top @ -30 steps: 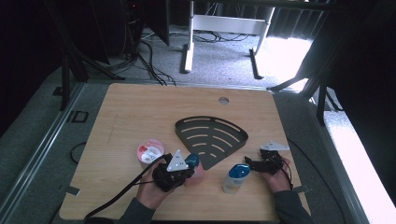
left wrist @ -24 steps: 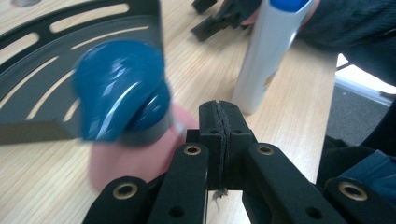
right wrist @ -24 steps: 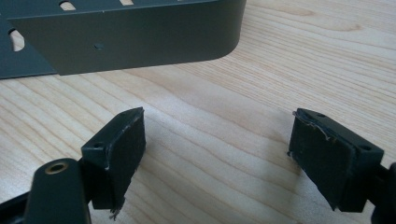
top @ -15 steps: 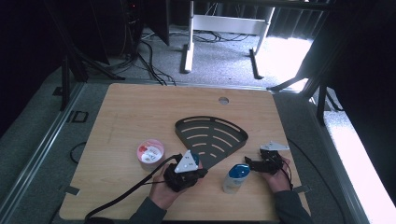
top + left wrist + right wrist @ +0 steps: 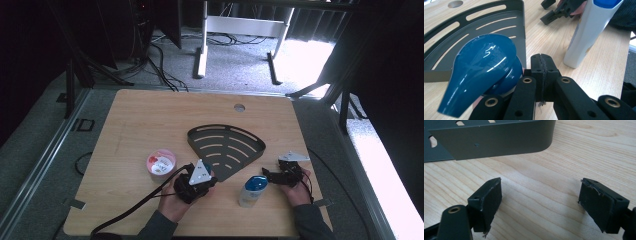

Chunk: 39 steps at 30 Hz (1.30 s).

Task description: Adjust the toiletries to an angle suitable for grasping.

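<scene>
A wooden table [image 5: 150, 125] stands on grey carpet, with cables and white desk legs on the floor behind it and a round hole near its far edge. At its middle lies a black fan-shaped rack [image 5: 225, 147] with curved slots; its side wall shows in the right gripper view [image 5: 494, 140]. No writing can be read on anything here; the labels are too small or turned away.

The left gripper [image 5: 541, 62] is near the table's front edge, just beside the rack's near point, its jaws pressed together with nothing between them. Beside those jaws, in the same hand, is a glossy blue cap [image 5: 482, 67], bulging and teardrop-shaped, close to the camera and above the rack's edge. To the left of that hand on the table sits a small round tub [image 5: 161, 163] with a pink and white top.

A white bottle [image 5: 251, 191] with a blue top stands upright between the two hands. The right gripper [image 5: 540, 205] rests low over bare wood just beside the rack's corner, jaws spread wide and empty.
</scene>
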Motion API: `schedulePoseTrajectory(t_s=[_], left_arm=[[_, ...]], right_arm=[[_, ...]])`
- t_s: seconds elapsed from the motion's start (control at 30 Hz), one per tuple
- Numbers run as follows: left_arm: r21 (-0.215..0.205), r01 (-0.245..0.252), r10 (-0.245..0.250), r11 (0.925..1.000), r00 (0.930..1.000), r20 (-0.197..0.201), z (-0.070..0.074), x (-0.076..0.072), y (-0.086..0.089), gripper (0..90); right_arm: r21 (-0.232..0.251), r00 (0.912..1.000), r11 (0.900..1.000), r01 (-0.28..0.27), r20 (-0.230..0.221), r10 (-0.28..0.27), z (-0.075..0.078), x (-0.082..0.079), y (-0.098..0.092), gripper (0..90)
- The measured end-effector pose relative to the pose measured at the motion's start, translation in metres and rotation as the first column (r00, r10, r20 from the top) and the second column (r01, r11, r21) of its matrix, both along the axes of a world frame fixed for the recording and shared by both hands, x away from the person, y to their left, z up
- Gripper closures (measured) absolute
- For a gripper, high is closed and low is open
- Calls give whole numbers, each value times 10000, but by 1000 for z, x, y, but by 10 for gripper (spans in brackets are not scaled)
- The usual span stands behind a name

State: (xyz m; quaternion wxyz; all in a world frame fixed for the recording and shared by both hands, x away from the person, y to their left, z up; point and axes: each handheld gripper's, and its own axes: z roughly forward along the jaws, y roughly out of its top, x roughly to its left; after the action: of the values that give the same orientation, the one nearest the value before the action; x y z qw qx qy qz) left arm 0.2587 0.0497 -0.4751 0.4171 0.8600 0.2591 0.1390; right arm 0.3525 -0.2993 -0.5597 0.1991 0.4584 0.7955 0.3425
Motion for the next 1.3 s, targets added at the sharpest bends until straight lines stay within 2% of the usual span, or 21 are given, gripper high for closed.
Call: schedulePoseTrajectory(t_s=[0.1,0.17,0.3,0.47,0.53,0.63,0.7,0.77,1.0,1.13,1.27,1.3], left_arm=[[2,-148,148,9999,9999,-21,0,1,3,897],[160,-330,329,9993,9994,48,1,2,7,896],[411,-913,905,9950,9957,202,2,5,15,895],[412,-1143,1139,9926,9934,126,2,11,25,894],[455,-1555,1548,9868,9878,177,2,17,32,894],[530,-1841,1834,9815,9829,181,2,22,38,884],[520,-1850,1847,9814,9827,107,1,24,37,882],[460,-1498,1495,9877,9887,94,-1,24,30,878],[461,-1413,1409,9889,9900,121,-8,35,20,895],[682,-1800,1774,9813,9832,420,-9,37,22,895],[755,-2026,1996,9763,9788,453,-8,44,26,895],[883,-2171,2133,9722,9757,505,-8,48,29,895]], right_arm=[[3,10000,10000,-1,0,1,0,0,0,182],[5,10000,10000,-1,-1,1,0,0,0,182],[5,10000,10000,-2,-1,2,0,0,0,182],[3,10000,10000,-1,-3,1,0,0,0,182],[3,10000,10000,-1,-4,1,0,0,0,182],[3,10000,10000,-2,-4,2,0,0,0,182],[4,10000,10000,-2,-4,2,0,0,0,182],[0,10000,10000,-11,7,11,0,0,0,182],[-2,10000,10000,-5,-4,5,0,0,0,182],[0,10000,10000,-6,-5,6,0,0,0,182],[1,10000,10000,-5,-5,5,0,0,0,182],[2,10000,10000,-3,-4,3,0,0,0,182]])
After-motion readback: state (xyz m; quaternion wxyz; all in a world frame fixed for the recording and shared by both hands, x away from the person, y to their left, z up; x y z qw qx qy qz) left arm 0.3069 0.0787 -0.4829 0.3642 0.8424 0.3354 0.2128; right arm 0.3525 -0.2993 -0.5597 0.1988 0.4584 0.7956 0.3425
